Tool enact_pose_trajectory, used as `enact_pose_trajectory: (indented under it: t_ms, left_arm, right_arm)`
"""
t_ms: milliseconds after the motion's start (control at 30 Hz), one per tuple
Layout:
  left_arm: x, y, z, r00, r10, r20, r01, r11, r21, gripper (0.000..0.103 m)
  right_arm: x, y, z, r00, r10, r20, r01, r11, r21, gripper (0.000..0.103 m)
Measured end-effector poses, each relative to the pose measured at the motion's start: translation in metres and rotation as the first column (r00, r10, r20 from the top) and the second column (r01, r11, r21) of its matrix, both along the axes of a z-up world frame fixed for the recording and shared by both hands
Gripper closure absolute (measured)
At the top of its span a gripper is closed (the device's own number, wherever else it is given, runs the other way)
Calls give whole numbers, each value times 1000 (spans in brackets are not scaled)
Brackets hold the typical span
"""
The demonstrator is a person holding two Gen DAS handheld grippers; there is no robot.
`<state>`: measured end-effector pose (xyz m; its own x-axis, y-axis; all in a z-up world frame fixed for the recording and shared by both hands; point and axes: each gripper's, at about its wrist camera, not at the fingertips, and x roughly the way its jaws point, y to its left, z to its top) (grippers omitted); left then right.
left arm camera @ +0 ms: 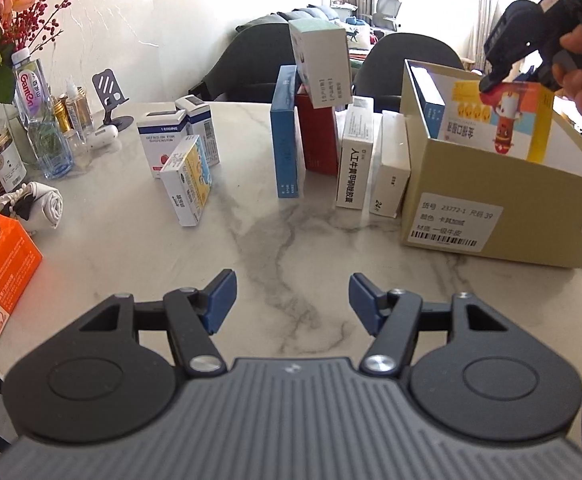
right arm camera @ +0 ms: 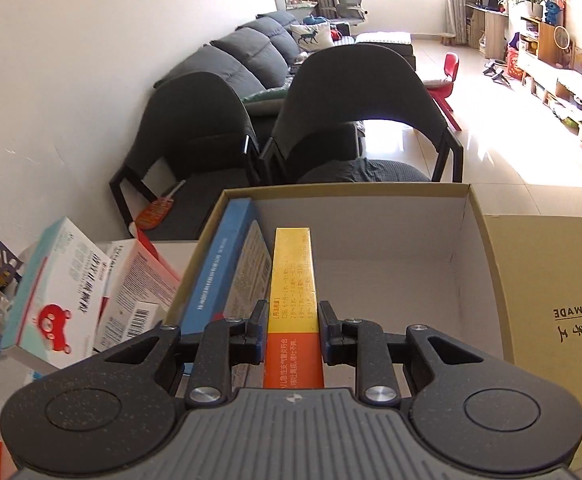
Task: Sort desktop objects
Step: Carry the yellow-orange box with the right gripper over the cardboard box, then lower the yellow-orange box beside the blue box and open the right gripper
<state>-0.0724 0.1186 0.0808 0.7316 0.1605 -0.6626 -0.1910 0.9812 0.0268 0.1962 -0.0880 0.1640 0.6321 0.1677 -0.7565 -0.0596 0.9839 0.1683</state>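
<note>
Two grippers (left arm camera: 293,304) (right arm camera: 289,328). One open khaki carton (left arm camera: 503,200) at right, two boxes inside it: blue (right arm camera: 219,268), yellow (right arm camera: 293,276). Three small boxes (left arm camera: 185,180) standing left of centre; five taller ones (left arm camera: 287,136) mid-table. One orange tissue box (left arm camera: 1,264) near left. Two dark chairs (right arm camera: 355,92) far behind.

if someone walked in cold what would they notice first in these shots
Most striking is the right gripper clamped on a yellow and orange box, holding it over the open tan cardboard box at the table's right side, where a blue box already stands against the left wall. Next, the row of upright medicine boxes on the marble table left of that cardboard box, with the left gripper open and empty above bare tabletop.
</note>
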Motion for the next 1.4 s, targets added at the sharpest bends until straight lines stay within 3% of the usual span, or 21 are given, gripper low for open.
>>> enact_pose_trajectory:
  t_ms: [100,233,333,367,500,567,767,833,900,933,1400]
  left_arm:
    - [3,4,-2,1000,10,-9,-10,1000,-8,41]
    - [7,5,-6,1000,11,-19,-12,1000,-21,41]
    - [10,2,-8,1000,1,-22,-1,1000,-22,41]
    - [10,2,-8,1000,-2,-21,1,1000,-25,41]
    - [11,1,-10,1000,-7,-21,6,999,-39,41]
    - [11,0,-11,1000,-11,-24,10,999,-41,41]
    - [10,0,-10,1000,-10,-23,9,999,-43,40]
    - [10,1,-10,1000,-6,-20,5,999,-46,40]
    - [10,2,-11,1000,-4,-20,3,999,-48,39]
    - [10,2,-12,1000,-3,-21,2,999,-49,39]
    - [11,4,-11,1000,4,-28,-5,999,-43,38]
  right_arm:
    - [3,8,-12,999,41,-36,-43,998,-46,75]
    - [4,11,-19,990,102,-100,-106,994,-37,76]
    - [-1,11,-14,989,119,-93,-124,991,-52,88]
    - [-3,12,-12,986,136,-100,-142,988,-65,87]
    - [-13,16,-7,975,191,-112,-202,975,-97,76]
    - [-19,16,-5,973,206,-106,-217,971,-101,61]
    - [-32,17,-5,956,270,-114,-279,958,-64,46]
    - [-35,20,-8,951,281,-130,-294,952,-90,48]
    - [-35,20,-12,949,279,-145,-294,951,-93,59]
    - [-36,19,-15,949,276,-151,-291,953,-86,71]
    - [-13,15,-17,973,190,-130,-188,982,27,74]
